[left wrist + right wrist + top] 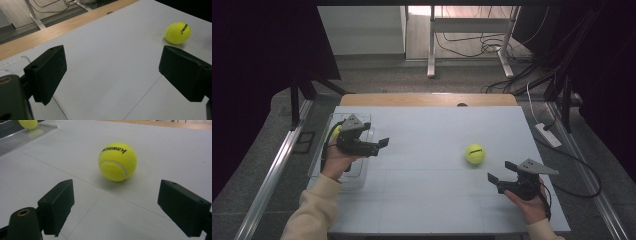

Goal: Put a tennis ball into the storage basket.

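Both tongs, right (115, 207) and left (112, 75), gape empty; beyond the right pair's ball (117, 161), a second ball (28, 123) sits in a tray (25, 136).

Both sleeves (309, 210) are cream. Each claw, left (382, 146) and right (499, 172), is black, with blocky flat-faced jaws, a grey three-cornered plate on top and a thin black trailing cable.
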Motion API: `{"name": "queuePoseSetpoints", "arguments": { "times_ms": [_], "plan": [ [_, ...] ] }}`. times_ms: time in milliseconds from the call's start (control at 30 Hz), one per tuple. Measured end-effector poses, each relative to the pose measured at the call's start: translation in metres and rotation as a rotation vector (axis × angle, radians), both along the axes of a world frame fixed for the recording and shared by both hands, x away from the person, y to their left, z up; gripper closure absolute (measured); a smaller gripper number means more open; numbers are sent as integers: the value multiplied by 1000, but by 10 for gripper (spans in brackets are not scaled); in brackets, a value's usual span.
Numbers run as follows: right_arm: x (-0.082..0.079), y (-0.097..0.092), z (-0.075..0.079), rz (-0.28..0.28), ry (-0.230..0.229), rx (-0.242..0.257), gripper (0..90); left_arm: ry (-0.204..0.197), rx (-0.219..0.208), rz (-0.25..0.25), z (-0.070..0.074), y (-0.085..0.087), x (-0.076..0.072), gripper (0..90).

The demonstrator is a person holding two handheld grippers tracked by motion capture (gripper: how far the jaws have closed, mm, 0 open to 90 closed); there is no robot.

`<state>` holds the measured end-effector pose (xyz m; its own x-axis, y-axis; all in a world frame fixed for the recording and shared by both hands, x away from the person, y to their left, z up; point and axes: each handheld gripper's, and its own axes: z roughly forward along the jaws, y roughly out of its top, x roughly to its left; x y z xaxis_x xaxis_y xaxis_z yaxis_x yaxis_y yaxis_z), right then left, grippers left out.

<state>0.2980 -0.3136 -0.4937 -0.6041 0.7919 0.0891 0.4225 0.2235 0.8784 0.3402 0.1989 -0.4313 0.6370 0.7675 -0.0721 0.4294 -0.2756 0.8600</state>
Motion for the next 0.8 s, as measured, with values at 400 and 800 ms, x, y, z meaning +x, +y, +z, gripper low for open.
{"name": "queuePoseSetpoints", "arguments": {
  "times_ms": [400, 800],
  "plan": [
    [0, 0, 0, 1, 1, -1, 141, 0, 7, -42, 1, -20, 2, 84],
    [2, 1, -1, -3, 7, 5, 141, 15, 8, -83, -1, -39, 5, 84]
  ]
}}
